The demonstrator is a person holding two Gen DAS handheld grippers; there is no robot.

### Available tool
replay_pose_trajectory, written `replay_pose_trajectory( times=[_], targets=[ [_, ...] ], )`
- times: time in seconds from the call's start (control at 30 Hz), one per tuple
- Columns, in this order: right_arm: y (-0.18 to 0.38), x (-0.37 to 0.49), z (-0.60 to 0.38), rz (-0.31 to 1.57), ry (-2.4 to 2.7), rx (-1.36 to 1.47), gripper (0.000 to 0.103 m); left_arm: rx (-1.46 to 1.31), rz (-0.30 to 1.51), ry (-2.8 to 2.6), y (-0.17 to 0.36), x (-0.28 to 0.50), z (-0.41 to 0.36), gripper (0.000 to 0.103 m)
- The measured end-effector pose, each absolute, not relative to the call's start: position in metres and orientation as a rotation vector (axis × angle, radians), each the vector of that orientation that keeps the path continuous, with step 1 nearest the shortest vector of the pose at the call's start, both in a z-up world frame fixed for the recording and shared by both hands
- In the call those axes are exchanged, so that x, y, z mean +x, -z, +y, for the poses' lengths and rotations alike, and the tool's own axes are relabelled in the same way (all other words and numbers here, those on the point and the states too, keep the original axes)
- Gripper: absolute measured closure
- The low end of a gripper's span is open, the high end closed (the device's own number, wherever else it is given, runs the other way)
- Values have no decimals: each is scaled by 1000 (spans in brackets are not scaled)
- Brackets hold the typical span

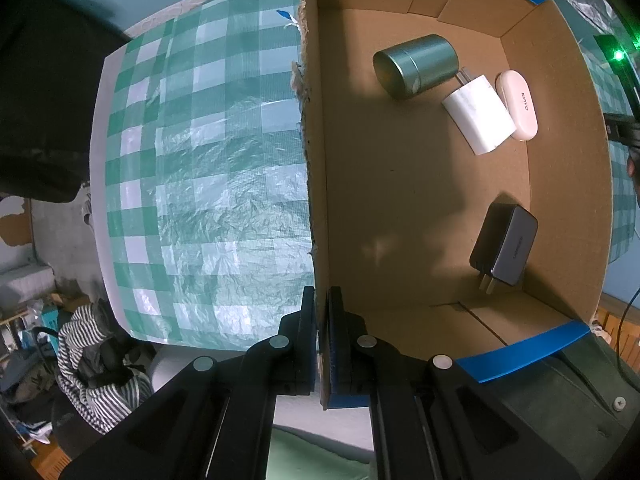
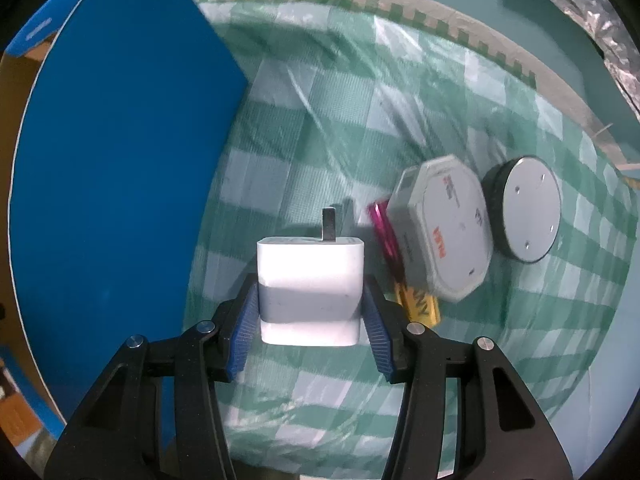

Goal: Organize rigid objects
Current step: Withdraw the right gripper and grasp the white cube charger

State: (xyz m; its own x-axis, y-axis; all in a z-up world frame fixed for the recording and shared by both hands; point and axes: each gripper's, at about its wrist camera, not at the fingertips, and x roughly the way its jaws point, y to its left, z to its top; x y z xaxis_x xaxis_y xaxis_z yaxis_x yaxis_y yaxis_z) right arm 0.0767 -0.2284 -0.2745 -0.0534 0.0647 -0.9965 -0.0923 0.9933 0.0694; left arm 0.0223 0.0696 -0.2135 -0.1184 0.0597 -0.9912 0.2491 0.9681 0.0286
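Observation:
My left gripper (image 1: 322, 320) is shut on the torn left wall of the cardboard box (image 1: 316, 160). Inside the box lie a green metal tin (image 1: 416, 66) on its side, a white charger (image 1: 478, 120), a pale pink case (image 1: 518, 104) and a dark grey charger (image 1: 504, 246). My right gripper (image 2: 310, 312) is shut on a white plug charger (image 2: 310, 284), held above the checked cloth with its prongs pointing away. The box's blue outer wall (image 2: 120, 180) stands to its left.
On the green checked cloth (image 2: 360, 120) right of the held charger lie a pink and yellow battery (image 2: 386, 232), a grey octagonal box (image 2: 448, 232) and a round black-rimmed disc (image 2: 524, 208). Clothes and clutter (image 1: 92, 360) lie beyond the table's edge.

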Motion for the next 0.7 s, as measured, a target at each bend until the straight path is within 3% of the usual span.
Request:
replay_pose_trajectory(
  times=[0.37,0.7],
  targets=[
    [282,83,-232,1630,-88,9,50,252,1693,174,216,22,67,98],
    [281,83,-233,1606,-67,13,54,243,1691,178,214,23,67,98]
  ],
)
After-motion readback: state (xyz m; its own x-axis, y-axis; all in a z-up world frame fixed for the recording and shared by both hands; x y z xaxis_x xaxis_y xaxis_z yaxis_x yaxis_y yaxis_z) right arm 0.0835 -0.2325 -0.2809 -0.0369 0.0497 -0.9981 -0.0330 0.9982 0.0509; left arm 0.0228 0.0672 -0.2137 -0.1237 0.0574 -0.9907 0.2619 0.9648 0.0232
